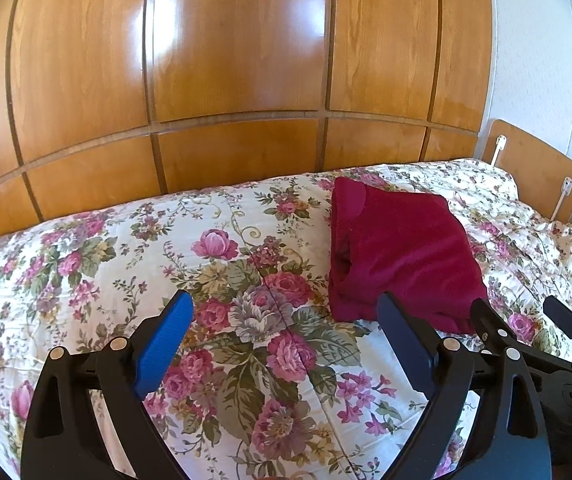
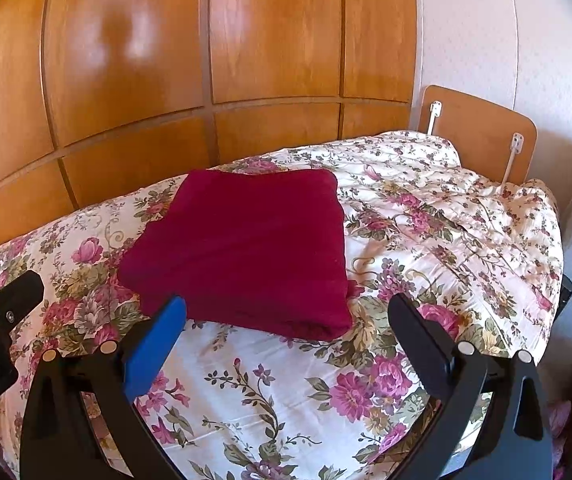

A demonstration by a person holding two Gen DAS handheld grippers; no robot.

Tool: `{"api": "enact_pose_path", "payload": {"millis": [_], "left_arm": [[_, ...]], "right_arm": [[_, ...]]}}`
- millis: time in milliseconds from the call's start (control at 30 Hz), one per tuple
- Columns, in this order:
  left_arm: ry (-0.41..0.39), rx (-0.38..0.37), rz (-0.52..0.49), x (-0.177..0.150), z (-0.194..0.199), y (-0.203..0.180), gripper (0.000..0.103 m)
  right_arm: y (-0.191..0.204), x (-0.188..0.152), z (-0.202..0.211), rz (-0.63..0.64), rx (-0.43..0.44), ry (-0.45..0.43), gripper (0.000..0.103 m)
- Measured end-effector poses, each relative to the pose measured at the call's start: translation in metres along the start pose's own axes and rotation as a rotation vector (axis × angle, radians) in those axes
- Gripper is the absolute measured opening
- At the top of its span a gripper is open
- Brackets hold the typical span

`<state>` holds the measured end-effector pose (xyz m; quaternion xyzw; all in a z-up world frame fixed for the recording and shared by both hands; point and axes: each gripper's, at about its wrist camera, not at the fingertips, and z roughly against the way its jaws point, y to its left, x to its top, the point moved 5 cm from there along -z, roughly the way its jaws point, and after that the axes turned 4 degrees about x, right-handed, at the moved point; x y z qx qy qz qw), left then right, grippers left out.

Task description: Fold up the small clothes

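Both the left gripper (image 1: 286, 328) and right gripper (image 2: 288, 328) hover wide apart, empty, above the bedspread (image 1: 85, 272); the folded garment (image 2: 245, 248) lies just ahead.

A home bedroom: floral bedspread (image 2: 406, 240), wooden wardrobe (image 1: 225, 60), headboard (image 2: 482, 132).

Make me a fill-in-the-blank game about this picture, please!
1. The folded cloth is dark ____ in colour.
2. The cloth lies on a bedspread printed with ____.
3. Both the left hand-held gripper and the right hand-held gripper have their jaws ____, holding nothing.
4. The wardrobe behind the bed is made of ____.

Missing words: red; flowers; open; wood.
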<state>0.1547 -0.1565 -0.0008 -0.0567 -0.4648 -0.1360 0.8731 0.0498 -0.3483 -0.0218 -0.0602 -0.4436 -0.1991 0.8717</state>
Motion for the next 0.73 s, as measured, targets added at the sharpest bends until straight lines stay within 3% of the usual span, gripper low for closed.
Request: {"api": "enact_pose_path", "payload": {"millis": [100,167,333,500,733], "left_arm": [[0.011,-0.002,-0.001,0.0,-0.002,-0.001,0.092],[0.017,0.007,-0.003,-0.001,-0.004,-0.001,0.099],[-0.008,0.015,-0.022,-0.001,-0.005,-0.004,0.099],[0.026,0.011,-0.009,-0.004,-0.011,-0.003,0.099],[0.051,0.027,-0.002,-0.011,-0.018,0.002,0.099]], "right_arm": [[-0.002,-0.001,-0.002,-0.005,0.001,0.005,0.101],[-0.004,-0.002,-0.004,-0.008,0.001,0.011,0.101],[-0.006,-0.005,-0.008,-0.011,0.002,0.022,0.101],[-0.011,-0.005,-0.01,-0.023,-0.005,0.028,0.101],[-0.047,0.012,-0.025,-0.09,-0.031,0.034,0.101]]}}
